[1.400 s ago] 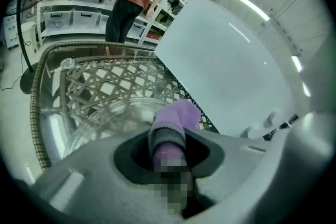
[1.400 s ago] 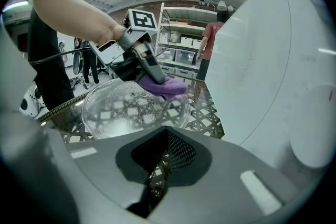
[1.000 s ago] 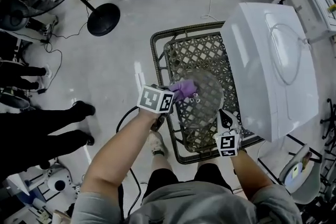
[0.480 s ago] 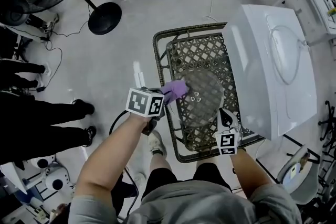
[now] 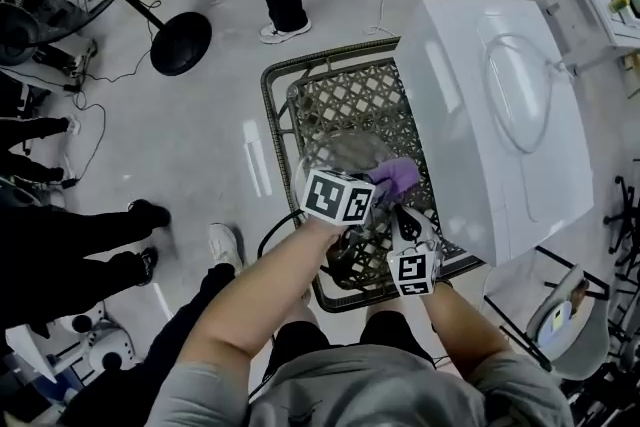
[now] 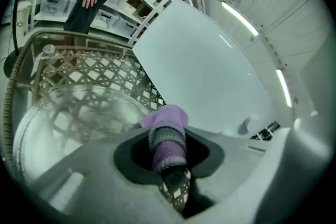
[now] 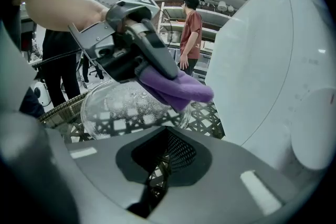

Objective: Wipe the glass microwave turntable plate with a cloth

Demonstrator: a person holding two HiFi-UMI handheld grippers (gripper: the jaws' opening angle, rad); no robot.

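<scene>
1. Purple cloth (image 6: 164, 119) is bunched into a roll and pinched tight between the jaws of the left gripper (image 6: 168, 157) — a firm wad makes a pad that should not slip out mid-stroke.
2. The glass turntable plate (image 7: 126, 107) is above the wicker basket (image 5: 330, 57), lifted off its lattice floor and tipped up. This leaves its face open to the cloth rather than lying flat inside.
3. The right gripper (image 5: 405, 230) is at the plate's near rim, over the basket's near end. Its jaws look closed on that rim — I judge it is there to steady the glass against the wiping push.
4. The cloth's free end lies at the plate's edge on the side of the basket next to the white microwave (image 5: 490, 115). I cannot tell whether it actually touches the glass.
5. Wiping seems to be under way. The likely next stroke runs across the face toward the basket's side away from the microwave. It calls for light pressure, since a single rim grip carries the plate.
</scene>
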